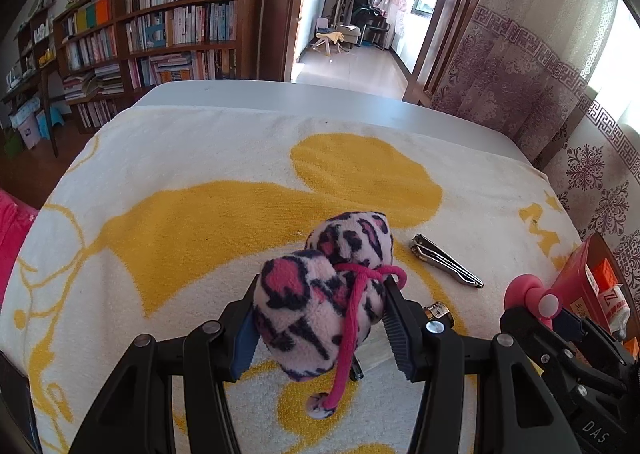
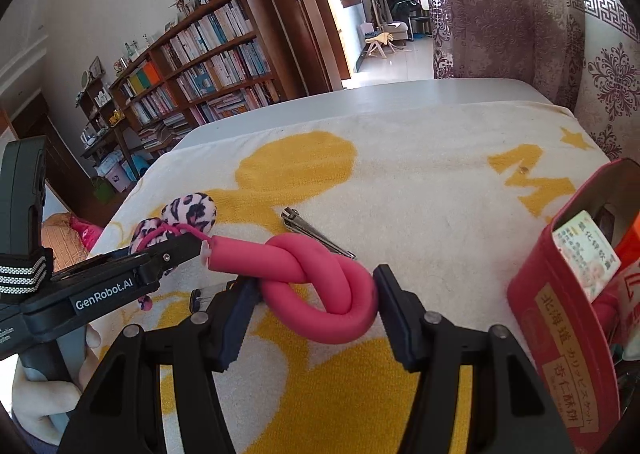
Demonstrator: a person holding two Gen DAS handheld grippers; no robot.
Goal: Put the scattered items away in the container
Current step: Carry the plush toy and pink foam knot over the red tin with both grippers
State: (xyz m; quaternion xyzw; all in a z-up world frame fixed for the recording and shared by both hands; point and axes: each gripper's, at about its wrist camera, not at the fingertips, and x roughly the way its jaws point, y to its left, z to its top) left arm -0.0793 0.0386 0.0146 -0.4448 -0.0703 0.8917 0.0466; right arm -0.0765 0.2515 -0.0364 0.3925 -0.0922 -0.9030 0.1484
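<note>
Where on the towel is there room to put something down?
The far towel, beyond the nail clipper up to the bare table edge, is free. The near side is crowded: leopard plush, knotted pink foam tube, red box.

Left tongs (image 1: 320, 328): matte black linkage arms, round silver rivets at the joints, ribbed pads; one finger (image 1: 245, 344) faced in blue.
Right tongs (image 2: 310, 300): same black arms, silver rivets, serrated dark pads.
Markings: white "GenRobot.AI" and "DAS" lettering on the black bodies.
Strap: black-and-white striped band on the left handle.
</note>
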